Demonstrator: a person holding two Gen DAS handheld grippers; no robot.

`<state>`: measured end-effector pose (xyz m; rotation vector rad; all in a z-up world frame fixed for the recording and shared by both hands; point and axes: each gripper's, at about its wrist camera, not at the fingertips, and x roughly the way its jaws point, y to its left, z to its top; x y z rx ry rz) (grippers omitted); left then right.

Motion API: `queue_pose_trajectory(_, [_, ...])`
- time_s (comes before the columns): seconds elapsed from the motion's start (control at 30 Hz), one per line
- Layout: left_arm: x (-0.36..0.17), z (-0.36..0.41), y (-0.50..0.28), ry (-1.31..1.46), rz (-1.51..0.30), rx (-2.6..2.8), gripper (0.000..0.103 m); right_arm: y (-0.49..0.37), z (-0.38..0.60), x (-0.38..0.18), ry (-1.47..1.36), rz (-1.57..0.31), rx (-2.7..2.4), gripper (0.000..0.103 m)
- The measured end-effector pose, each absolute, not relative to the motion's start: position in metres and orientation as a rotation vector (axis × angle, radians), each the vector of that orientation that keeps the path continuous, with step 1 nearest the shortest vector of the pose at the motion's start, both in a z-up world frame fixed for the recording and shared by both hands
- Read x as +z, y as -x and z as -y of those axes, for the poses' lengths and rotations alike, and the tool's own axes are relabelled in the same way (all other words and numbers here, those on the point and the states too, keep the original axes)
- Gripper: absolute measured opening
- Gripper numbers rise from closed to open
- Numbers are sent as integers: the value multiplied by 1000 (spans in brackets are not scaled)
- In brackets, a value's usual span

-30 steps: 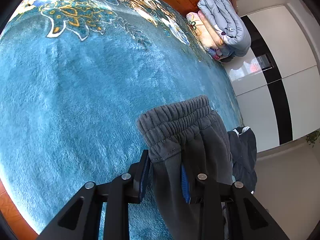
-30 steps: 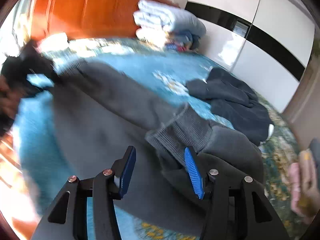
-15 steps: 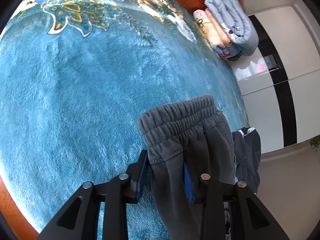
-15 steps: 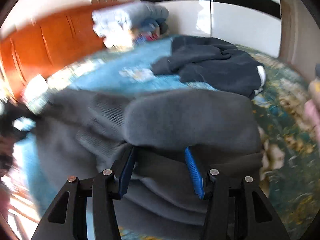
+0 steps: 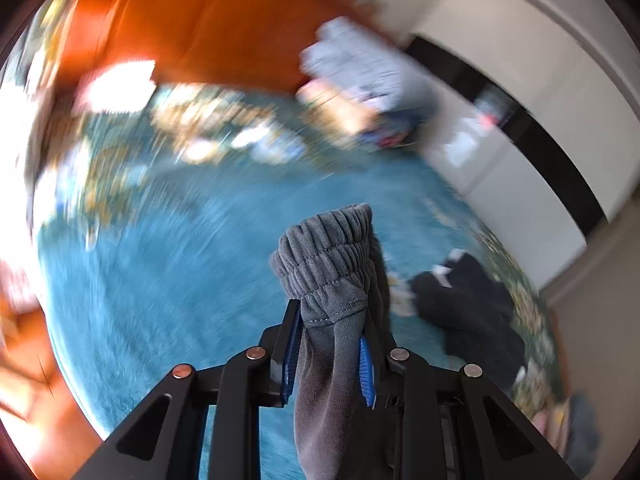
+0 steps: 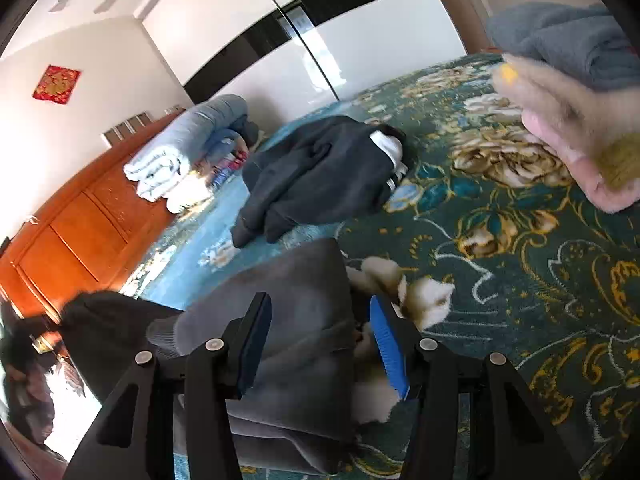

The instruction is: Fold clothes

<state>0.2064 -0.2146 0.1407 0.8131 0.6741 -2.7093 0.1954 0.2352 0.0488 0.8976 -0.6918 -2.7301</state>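
Note:
Grey sweatpants point(image 5: 328, 256) hang by their elastic waistband from my left gripper point(image 5: 332, 320), lifted above the teal bed blanket point(image 5: 160, 280). Its jaws are closing and the blue pads press the cloth from both sides. In the right wrist view the other end of the sweatpants point(image 6: 280, 276) lies bunched on the blanket point(image 6: 500, 280). My right gripper point(image 6: 320, 304) stands open over that bunch. The cloth reaches its left pad, a gap shows at the right pad, and the ribbed cuff point(image 6: 160, 328) lies left of the fingers.
A heap of dark clothes point(image 6: 316, 172) lies mid-bed. Rolled quilts point(image 6: 184, 152) are stacked against the orange wooden headboard point(image 6: 80, 236). Folded pink and grey items point(image 6: 572, 128) sit at the upper right. A white and black wardrobe point(image 6: 360, 40) stands behind the bed.
My left gripper rose and rolled with the waistband, and the headboard came into its blurred view. My right gripper swung right across the trouser leg, and the cuff now lies left of its fingers.

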Motion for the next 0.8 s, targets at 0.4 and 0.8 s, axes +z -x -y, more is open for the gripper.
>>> queue_pose_trajectory(0.4, [161,-58,-172,-892,297,-2963,26,-216,-300,53,-773,1061,-2706,53])
queue_pose_trajectory(0.8, [95,-143,-177,-1129,481,-2874,30,-220,-337,31,-751,1396,-2678,53])
